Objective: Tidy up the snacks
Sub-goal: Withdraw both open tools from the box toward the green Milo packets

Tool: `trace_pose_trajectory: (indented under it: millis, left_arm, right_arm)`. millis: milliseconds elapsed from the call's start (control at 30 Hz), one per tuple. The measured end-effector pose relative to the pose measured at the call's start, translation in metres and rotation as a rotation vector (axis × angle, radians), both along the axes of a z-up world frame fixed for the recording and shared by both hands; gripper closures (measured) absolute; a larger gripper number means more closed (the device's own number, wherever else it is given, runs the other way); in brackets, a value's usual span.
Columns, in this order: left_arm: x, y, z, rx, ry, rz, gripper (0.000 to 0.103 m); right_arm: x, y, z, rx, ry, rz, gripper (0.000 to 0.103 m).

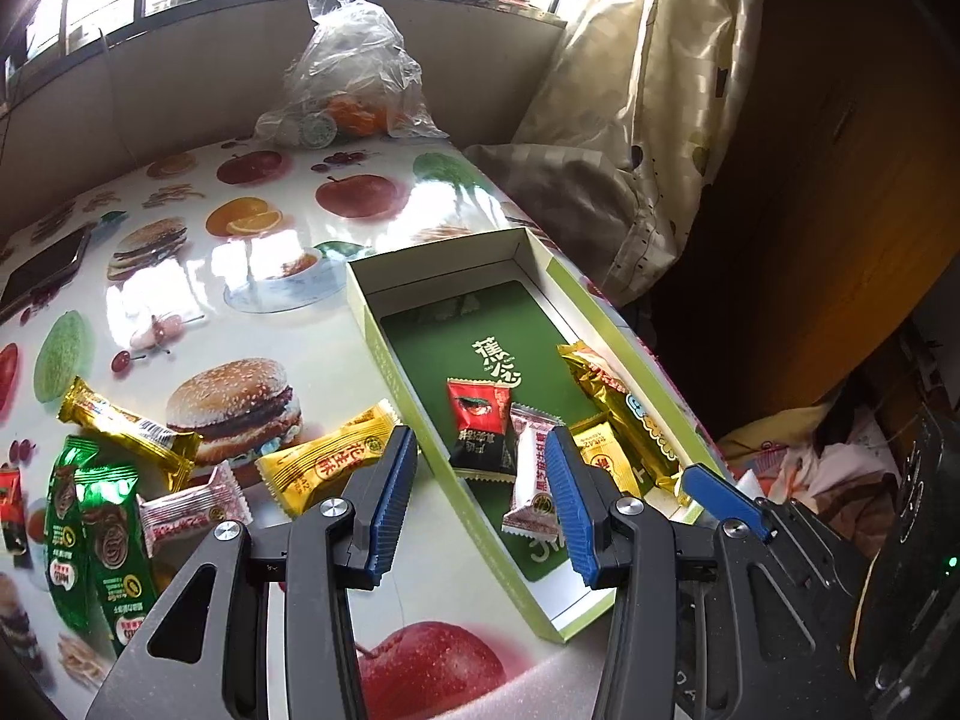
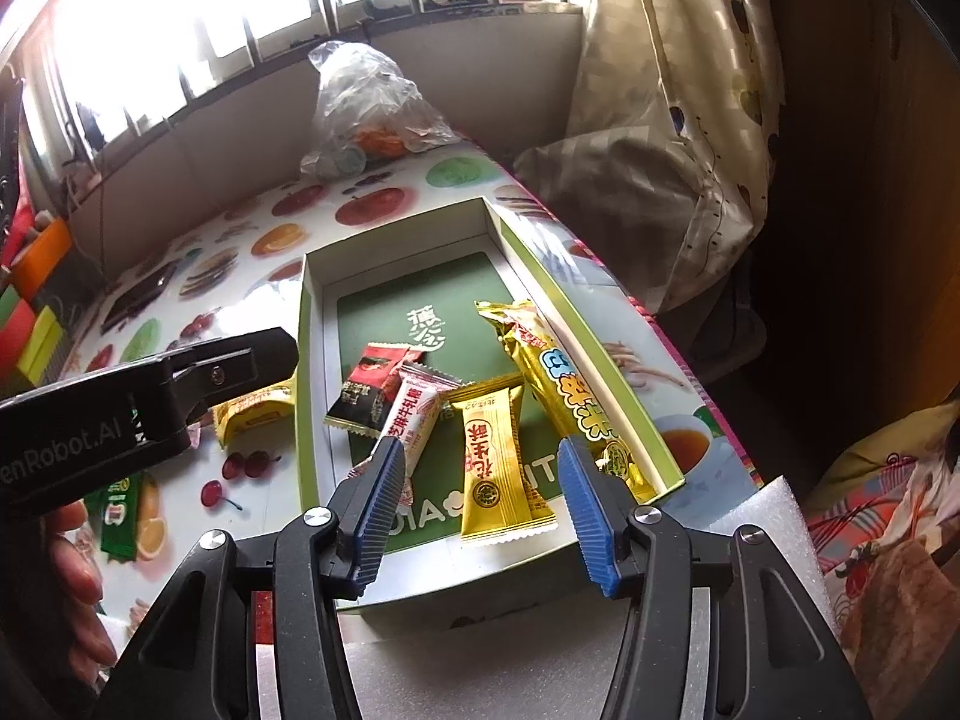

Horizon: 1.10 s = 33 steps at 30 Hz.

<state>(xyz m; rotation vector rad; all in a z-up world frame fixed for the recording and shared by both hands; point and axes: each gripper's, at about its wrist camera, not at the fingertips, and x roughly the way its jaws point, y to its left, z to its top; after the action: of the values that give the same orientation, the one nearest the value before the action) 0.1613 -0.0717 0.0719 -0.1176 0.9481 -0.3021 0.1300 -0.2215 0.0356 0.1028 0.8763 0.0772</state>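
Note:
A green open box (image 1: 367,324) (image 2: 309,330) lies on the food-print table. Inside it are a red-black packet (image 1: 480,429) (image 2: 367,387), a white-pink candy (image 1: 531,483) (image 2: 414,414), a yellow packet (image 2: 492,468) and a long gold bar (image 1: 624,414) (image 2: 558,384). Left of the box on the table lie a gold bar (image 1: 129,429), a yellow packet (image 1: 327,462), a pink-white candy (image 1: 192,507) and green packets (image 1: 96,534). My left gripper (image 1: 480,450) hovers open over the box's left wall, gripping nothing. My right gripper (image 2: 480,456) stands open above the yellow packet, apart from it.
A clear plastic bag (image 1: 354,72) holding oranges sits at the table's far end. A dark phone (image 1: 45,273) lies at the far left. A curtain (image 1: 648,120) hangs right of the table. Coloured boxes (image 2: 36,276) stand at the left. A hand (image 2: 78,576) holds the left gripper.

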Motion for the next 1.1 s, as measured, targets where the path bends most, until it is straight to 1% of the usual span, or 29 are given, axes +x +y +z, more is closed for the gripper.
trace_pose_trajectory:
  millis: [333,467,633,767,967,1100]
  left_arm:
    - [-0.025,0.026,0.01,0.02,-0.048,0.049,0.057]
    - [-0.036,0.039,0.015,0.038,-0.075,0.073,0.057]
    - [-0.048,0.057,0.017,0.042,-0.091,0.104,0.057]
    - [-0.056,0.071,0.014,0.042,-0.093,0.128,0.057]
    - [-0.066,0.092,0.008,0.075,-0.097,0.167,0.057]
    - [-0.072,0.113,0.005,0.063,-0.1,0.193,0.057]
  right_arm:
    - [-0.011,0.015,0.014,0.006,-0.036,0.018,0.05]
    - [-0.014,0.023,0.019,0.01,-0.053,0.034,0.049]
    - [-0.017,0.036,0.023,0.021,-0.067,0.061,0.049]
    - [-0.019,0.048,0.024,0.029,-0.07,0.089,0.049]
    - [-0.02,0.065,0.023,0.043,-0.075,0.125,0.049]
    - [-0.019,0.08,0.022,0.046,-0.071,0.165,0.049]
